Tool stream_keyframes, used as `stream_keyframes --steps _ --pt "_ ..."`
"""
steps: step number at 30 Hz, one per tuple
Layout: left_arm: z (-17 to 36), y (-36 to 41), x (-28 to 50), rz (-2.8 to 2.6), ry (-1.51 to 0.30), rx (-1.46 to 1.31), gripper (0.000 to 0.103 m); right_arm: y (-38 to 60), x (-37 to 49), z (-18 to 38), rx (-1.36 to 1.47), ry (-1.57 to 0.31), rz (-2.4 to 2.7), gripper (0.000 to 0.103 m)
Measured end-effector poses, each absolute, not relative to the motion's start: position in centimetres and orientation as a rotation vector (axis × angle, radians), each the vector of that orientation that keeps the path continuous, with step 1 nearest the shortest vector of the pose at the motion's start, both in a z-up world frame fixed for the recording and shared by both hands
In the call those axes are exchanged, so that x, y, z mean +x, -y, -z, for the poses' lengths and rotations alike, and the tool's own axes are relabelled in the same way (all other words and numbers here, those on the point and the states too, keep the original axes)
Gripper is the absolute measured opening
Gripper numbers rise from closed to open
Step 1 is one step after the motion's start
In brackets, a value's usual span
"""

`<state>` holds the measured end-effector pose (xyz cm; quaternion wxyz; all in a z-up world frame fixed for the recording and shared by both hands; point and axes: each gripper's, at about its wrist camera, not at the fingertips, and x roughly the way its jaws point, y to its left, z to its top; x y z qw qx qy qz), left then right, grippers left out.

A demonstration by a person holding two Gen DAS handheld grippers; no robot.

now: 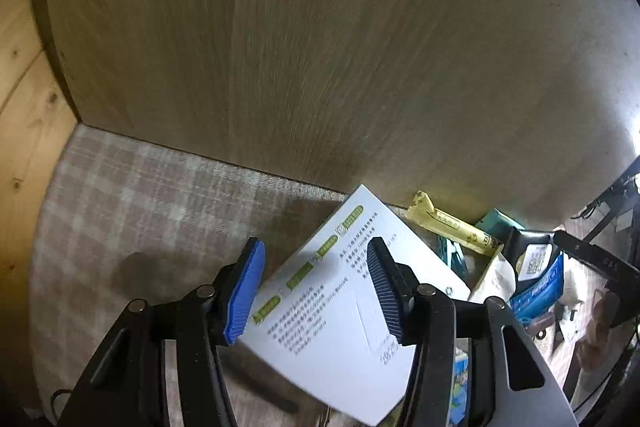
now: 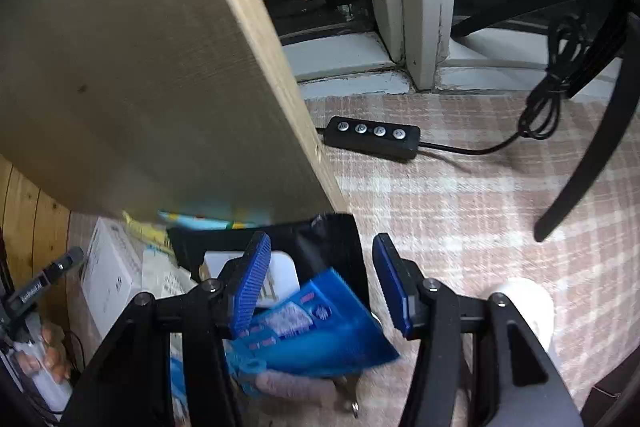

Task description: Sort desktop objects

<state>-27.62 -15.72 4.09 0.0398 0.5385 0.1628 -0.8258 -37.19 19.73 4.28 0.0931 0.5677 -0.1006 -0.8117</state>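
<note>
In the left wrist view my left gripper [image 1: 315, 245] is open, pointing steeply down over a white box [image 1: 332, 327] with green labels and printed text. The box lies tilted under the blue pads, and neither pad presses on it. In the right wrist view my right gripper [image 2: 322, 238] is open too. A blurred blue packet [image 2: 320, 331] sits below it, overlapped by the left pad and apart from the right one. Behind the packet a black pouch [image 2: 332, 247] with a white label leans by the wooden board [image 2: 140, 87].
A heap of a yellow packet [image 1: 456, 227], a teal box [image 1: 500, 221] and a blue packet [image 1: 540, 287] lies on the checked cloth [image 1: 140, 195] against the upright board [image 1: 320, 47]. A black button controller [image 2: 372, 137] with a cable [image 2: 552, 99] lies near the window sill.
</note>
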Motion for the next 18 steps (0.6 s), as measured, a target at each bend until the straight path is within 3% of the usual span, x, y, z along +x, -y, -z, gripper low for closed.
stream_keyframes --steps 5,12,18 --pt "-2.0 15.7 -27.7 2.532 -0.569 1.666 0.063 -19.2 -37.3 -3.4 1.672 0.274 2.421 0.058" --pt "-1.6 12.7 -26.6 2.606 -0.543 1.679 0.063 -17.4 -37.0 -2.4 1.685 0.301 2.317 0.059" --pt "-1.4 9.0 -23.7 2.653 -0.487 1.724 0.066 -14.3 -33.8 -2.5 1.628 0.042 2.323 0.060"
